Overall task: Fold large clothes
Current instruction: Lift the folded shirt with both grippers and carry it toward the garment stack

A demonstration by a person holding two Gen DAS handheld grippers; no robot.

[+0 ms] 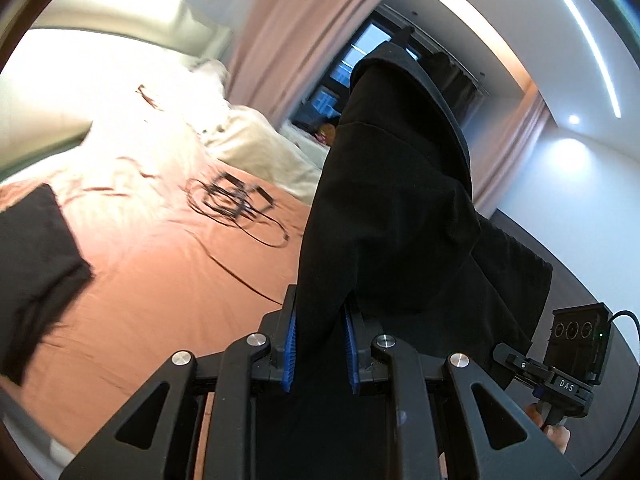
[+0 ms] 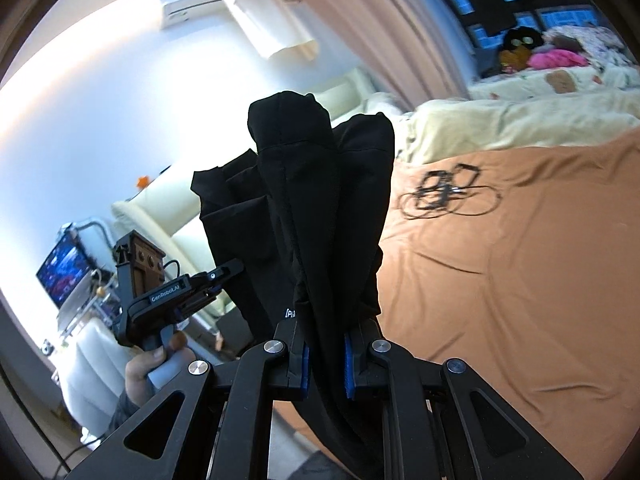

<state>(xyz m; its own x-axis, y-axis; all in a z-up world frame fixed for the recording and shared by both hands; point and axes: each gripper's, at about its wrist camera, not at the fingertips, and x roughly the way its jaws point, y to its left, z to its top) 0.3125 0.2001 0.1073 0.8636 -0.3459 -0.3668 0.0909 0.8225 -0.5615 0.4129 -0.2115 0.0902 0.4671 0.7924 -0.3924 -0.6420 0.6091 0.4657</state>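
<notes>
The left gripper (image 1: 320, 344) is pinching a gathered fold of the black garment (image 1: 384, 208) between its blue pads (image 1: 289, 354), with the jaws nearly pressed together on the cloth. The right gripper (image 2: 326, 354) is pinching a second bunch of the same black garment (image 2: 320, 200) in the same manner. Each gripper is appearing in the other's view off to the side, held in a hand (image 2: 148, 372).

The garment is hanging in the air above the near edge of the bed (image 1: 168, 264), clear of the orange sheet, and is draping in deep folds over and past both sets of fingers. A separate dark cloth (image 1: 36, 264) is lying flat at the left edge of the bed. A coil of black cable (image 1: 236, 204) is resting near the middle of the bed.

Judged from the drape, the fabric is soft, limp and fairly light, with no stiffness to keep a shape. It is likely to sag between the two grip points. Holds are best taken at seams, hems or corners, well apart, so that the cloth is spreading flat rather than bunching.
</notes>
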